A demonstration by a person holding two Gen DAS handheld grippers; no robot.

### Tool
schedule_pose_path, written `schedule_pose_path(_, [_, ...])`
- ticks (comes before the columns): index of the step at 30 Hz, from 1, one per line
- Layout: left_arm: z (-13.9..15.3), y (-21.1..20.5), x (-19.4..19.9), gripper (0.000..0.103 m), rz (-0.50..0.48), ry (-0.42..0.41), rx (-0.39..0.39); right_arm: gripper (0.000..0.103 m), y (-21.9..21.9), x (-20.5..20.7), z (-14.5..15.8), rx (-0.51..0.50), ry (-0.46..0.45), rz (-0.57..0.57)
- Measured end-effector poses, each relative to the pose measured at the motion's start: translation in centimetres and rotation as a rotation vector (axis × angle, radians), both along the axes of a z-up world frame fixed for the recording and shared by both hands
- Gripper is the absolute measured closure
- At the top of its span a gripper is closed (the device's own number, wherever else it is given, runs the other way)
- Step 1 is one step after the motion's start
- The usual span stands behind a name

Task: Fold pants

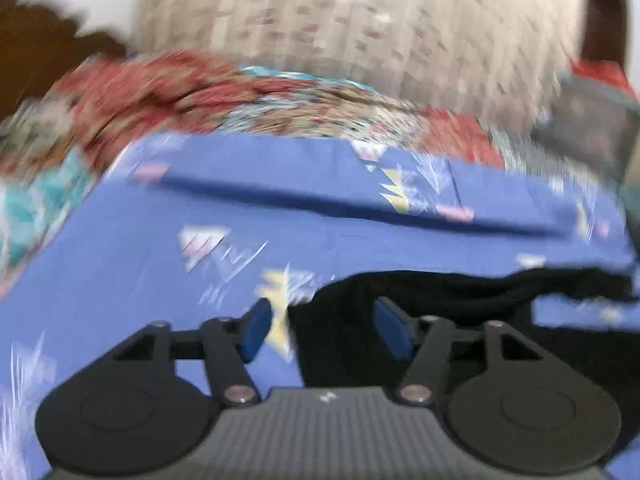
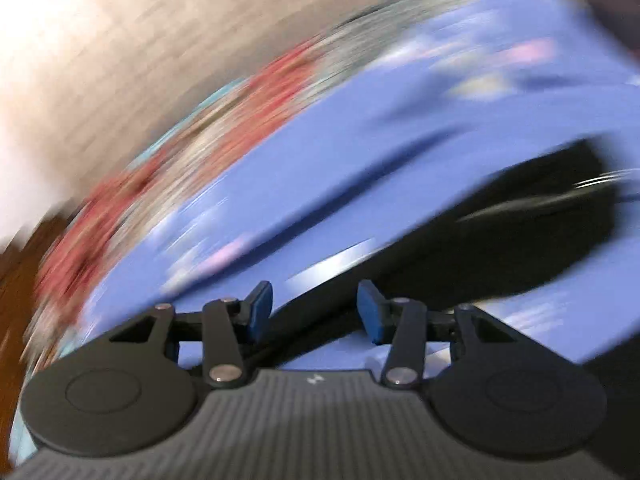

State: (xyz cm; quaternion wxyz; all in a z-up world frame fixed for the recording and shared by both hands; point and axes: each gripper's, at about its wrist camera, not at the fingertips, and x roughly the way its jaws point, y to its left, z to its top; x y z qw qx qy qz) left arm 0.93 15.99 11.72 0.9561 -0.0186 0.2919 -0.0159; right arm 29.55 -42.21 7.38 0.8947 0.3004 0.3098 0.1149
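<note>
Between folds, I'd judge. Both tongs — left gripper (image 1: 322, 330), right gripper (image 2: 316, 311) — gape wide, holding nothing. Black pants (image 1: 460, 320) lie on blue sheet (image 1: 160, 280), just ahead. Next: re-grab an edge & fold over.

Pants (image 1: 460, 344): black cloth, matt, soft; near-right on sheet.
Sheet (image 1: 140, 248): blue woven cloth, matt, smooth, printed w/ pale triangle motifs.
Bedspread (image 1: 168, 88): red/teal patterned cloth, matt, far edge of bed; weave blurred.
Curtain (image 1: 360, 20): cream cloth, matt, small reddish print, far.
Headboard (image 1: 36, 52): dark brown wood, far left; finish unclear.
Left gripper (image 1: 320, 330) & right gripper (image 2: 316, 312): matt black plastic, ribbed grey body, blue rubbery pads (image 1: 256, 332), shiny metal pivot pins.
</note>
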Motion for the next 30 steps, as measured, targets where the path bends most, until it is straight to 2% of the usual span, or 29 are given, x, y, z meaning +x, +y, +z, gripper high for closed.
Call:
schedule_pose_path(2, [-1.1,-2.2,4.3,0.041,-0.049,0.045,0.077,0.052,-4.1,1.2,-0.8,0.025,0.031,-0.140])
schedule_pose_path(5, [-3.7,-5.4,9.7,0.041,-0.115,0.113,0.156,0.052,-9.6,3.5,-2.9,0.165,0.130,-0.297])
schedule_pose_path(8, [-5.5,-7.1,11.9,0.041,-0.151,0.145,0.227,0.052,-11.0,6.9,-4.4,0.269,0.215,-0.368])
schedule_pose_path(11, [-7.1,-8.2,13.4,0.042,-0.178,0.180,0.275,0.046,-10.0,10.7,-5.8,0.227,0.308,-0.400])
schedule_pose_path(13, [-8.2,-8.3,14.0,0.053,-0.198,0.207,0.297,0.045,-11.3,12.8,-7.4,0.223,0.369,-0.433])
schedule_pose_path(15, [-9.1,-8.9,14.4,0.090,-0.218,0.230,0.327,0.045,-11.4,14.4,-8.6,0.234,0.400,-0.457])
schedule_pose_path(16, [-9.7,-9.2,14.6,0.090,-0.206,0.247,0.350,0.048,-11.3,14.9,-9.0,0.213,0.409,-0.467])
schedule_pose_path(18, [-9.9,-9.3,15.0,0.091,-0.167,0.251,0.356,0.088,-12.0,15.3,-9.4,0.157,0.386,-0.476])
schedule_pose_path(19, [-9.7,-9.3,15.0,0.091,-0.151,0.244,0.347,0.095,-12.2,15.2,-9.4,0.135,0.388,-0.476])
schedule_pose_path(20, [-9.2,-9.2,14.8,0.092,-0.132,0.227,0.336,0.095,-12.6,14.4,-9.2,0.152,0.368,-0.482])
schedule_pose_path(23, [-6.9,-8.2,13.8,0.092,-0.072,0.150,0.277,0.096,-14.0,11.4,-6.0,0.233,0.138,-0.430])
schedule_pose_path(25, [-4.5,-6.8,11.9,0.092,-0.032,0.080,0.186,0.096,-15.5,7.7,-3.2,0.309,-0.042,-0.352])
schedule_pose_path(27, [-2.9,-5.9,9.5,0.092,-0.012,0.026,0.137,0.095,-17.0,3.0,-1.4,0.333,-0.175,-0.286])
schedule_pose_path(29, [-2.1,-5.1,6.8,0.092,-0.002,-0.001,0.110,0.092,-18.7,-1.5,-1.7,0.310,-0.222,-0.244])
schedule_pose_path(30, [-2.1,-4.8,5.6,0.092,0.002,0.000,0.097,0.090,-19.8,-3.6,-2.8,0.262,-0.176,-0.259])
